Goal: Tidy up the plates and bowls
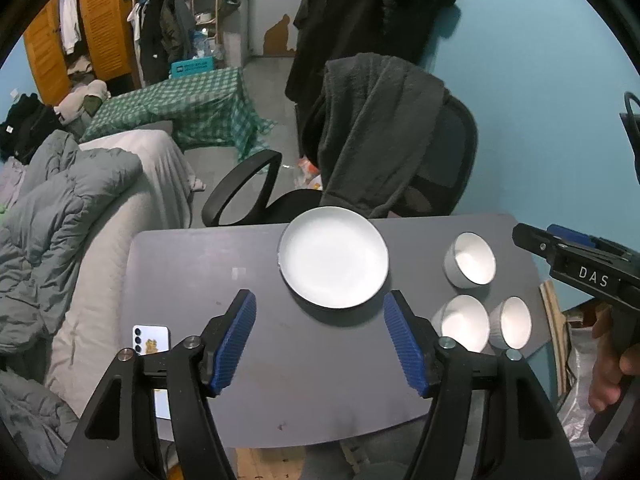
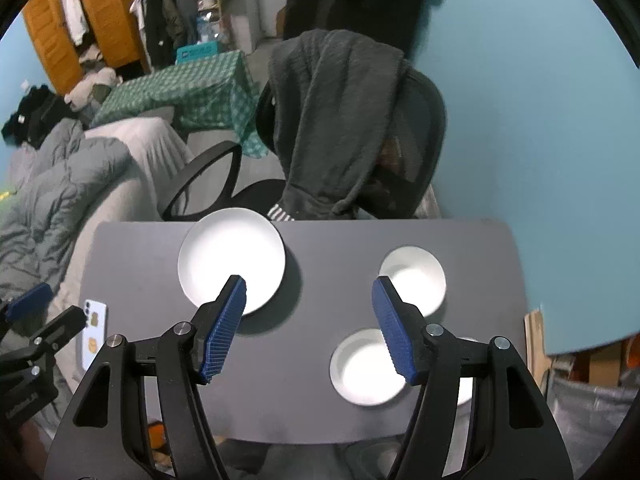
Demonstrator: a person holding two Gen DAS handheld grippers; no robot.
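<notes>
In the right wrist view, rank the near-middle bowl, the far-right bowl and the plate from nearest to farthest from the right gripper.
From the right gripper:
1. Near-middle bowl, just below its right finger, towards the table's near edge.
2. Far-right bowl, beyond the right finger, farther back on the table.
3. Plate, at the table's far left, its near rim hidden behind the left finger.

Dim indoor light, cool cast. White plate (image 1: 334, 258) and bowls (image 2: 370, 368) blown out, no surface detail. Soft plate shadow on table (image 1: 192, 280) falls toward 4 o'clock. Heavy fisheye bend, black vignette at corners. Right wrist view slightly motion-blurred, esp. 3 o'clock edge.
</notes>
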